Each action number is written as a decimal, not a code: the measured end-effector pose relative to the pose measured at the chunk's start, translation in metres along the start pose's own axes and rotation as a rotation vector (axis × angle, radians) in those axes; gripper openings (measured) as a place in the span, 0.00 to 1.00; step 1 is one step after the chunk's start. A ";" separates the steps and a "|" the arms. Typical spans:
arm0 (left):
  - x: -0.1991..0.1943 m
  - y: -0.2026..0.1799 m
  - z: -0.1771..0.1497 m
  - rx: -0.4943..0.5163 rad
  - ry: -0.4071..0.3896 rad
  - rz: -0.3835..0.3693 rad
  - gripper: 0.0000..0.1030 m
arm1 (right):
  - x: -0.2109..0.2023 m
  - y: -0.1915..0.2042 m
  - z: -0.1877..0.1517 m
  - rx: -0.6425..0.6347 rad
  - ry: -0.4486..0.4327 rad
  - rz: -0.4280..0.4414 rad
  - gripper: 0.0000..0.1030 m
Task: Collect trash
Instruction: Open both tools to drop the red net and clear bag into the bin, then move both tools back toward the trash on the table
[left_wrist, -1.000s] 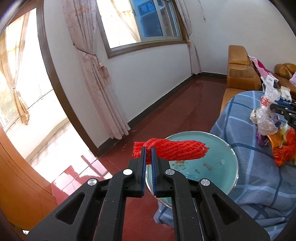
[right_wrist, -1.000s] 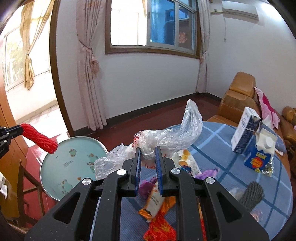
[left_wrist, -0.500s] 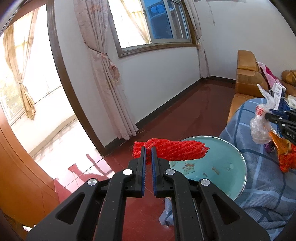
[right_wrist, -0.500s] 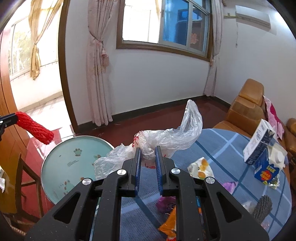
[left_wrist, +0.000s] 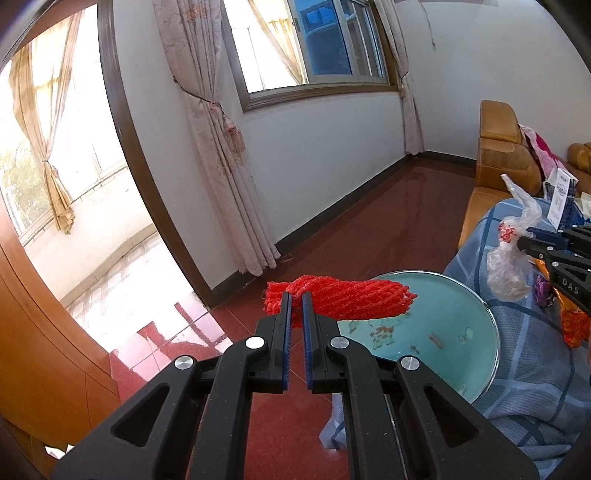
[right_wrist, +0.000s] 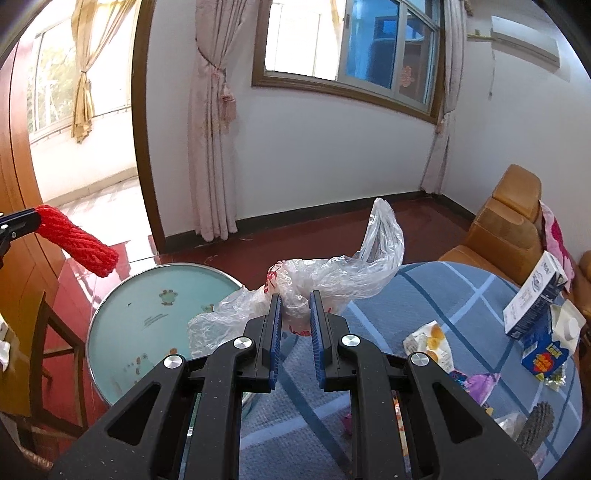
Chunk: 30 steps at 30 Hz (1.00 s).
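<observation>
Round table (right_wrist: 436, 291) under a blue plaid cloth, dark red tile floor (left_wrist: 373, 229), tan sofa (right_wrist: 506, 225) behind. Left gripper (left_wrist: 296, 301) is clamped on a red foam net (left_wrist: 347, 299) over the teal round tray (left_wrist: 443, 332) at the table's left edge; right gripper (right_wrist: 295, 301) pinches a clear plastic bag (right_wrist: 332, 273) nearby. Cartons (right_wrist: 535, 306) and wrappers (right_wrist: 428, 343) litter the right side.

Left wrist view: close behind own jaws, tilted down toward window wall. Right wrist view: same, from further right. Both share round teal tray (left_wrist: 443, 332) (right_wrist: 147, 310), blue checked cloth (left_wrist: 535, 369) (right_wrist: 443, 291).
</observation>
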<state>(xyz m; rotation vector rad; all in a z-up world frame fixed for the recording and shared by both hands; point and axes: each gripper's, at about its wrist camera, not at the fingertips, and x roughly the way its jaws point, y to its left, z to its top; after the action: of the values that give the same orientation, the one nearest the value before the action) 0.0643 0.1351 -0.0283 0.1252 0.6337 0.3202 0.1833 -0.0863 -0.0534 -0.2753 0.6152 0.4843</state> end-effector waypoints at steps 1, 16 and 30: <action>0.000 0.000 0.000 -0.001 0.000 -0.002 0.05 | 0.000 0.001 0.000 -0.003 0.001 0.001 0.15; -0.001 -0.021 -0.004 0.032 0.004 -0.073 0.44 | 0.002 0.013 -0.005 -0.029 0.019 0.074 0.47; 0.001 -0.031 -0.005 0.058 0.008 -0.071 0.59 | -0.025 -0.010 -0.016 0.011 0.007 -0.015 0.52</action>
<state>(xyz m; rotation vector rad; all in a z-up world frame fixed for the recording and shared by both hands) 0.0698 0.1067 -0.0398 0.1571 0.6540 0.2333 0.1631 -0.1097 -0.0502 -0.2714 0.6218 0.4657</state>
